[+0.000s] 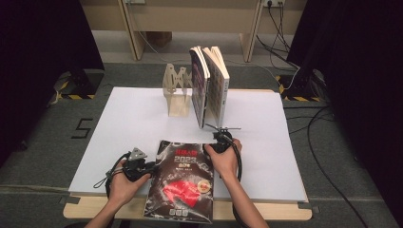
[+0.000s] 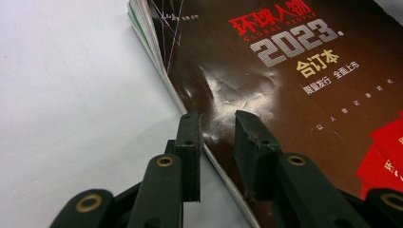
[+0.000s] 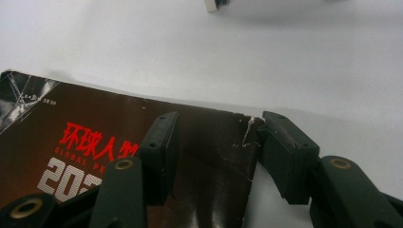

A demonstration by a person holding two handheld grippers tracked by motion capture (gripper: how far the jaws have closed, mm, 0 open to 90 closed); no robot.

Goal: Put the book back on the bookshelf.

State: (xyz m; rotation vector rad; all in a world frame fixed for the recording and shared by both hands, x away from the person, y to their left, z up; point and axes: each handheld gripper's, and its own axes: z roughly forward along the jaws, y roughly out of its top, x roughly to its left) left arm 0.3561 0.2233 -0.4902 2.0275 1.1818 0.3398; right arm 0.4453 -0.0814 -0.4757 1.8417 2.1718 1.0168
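A white sheet [image 1: 138, 118] was seen spread over the desk [image 1: 266, 211]. At its far side two books [image 1: 209, 85] were stood upright beside a pale wooden rack [image 1: 176, 90]. A dark magazine [image 1: 183, 183] was laid flat at the near edge, between the two hands, well apart from the books. "2023" and "GLOBAL PEOPLE" could be read on its cover beneath red Chinese characters. The left hand-held gripper [image 2: 216, 126] was held partly open astride the magazine's left edge, one jaw on the sheet and one over the cover, nothing being clamped. The right hand-held gripper [image 3: 216, 137] was held open astride the far right corner, likewise gripping nothing.
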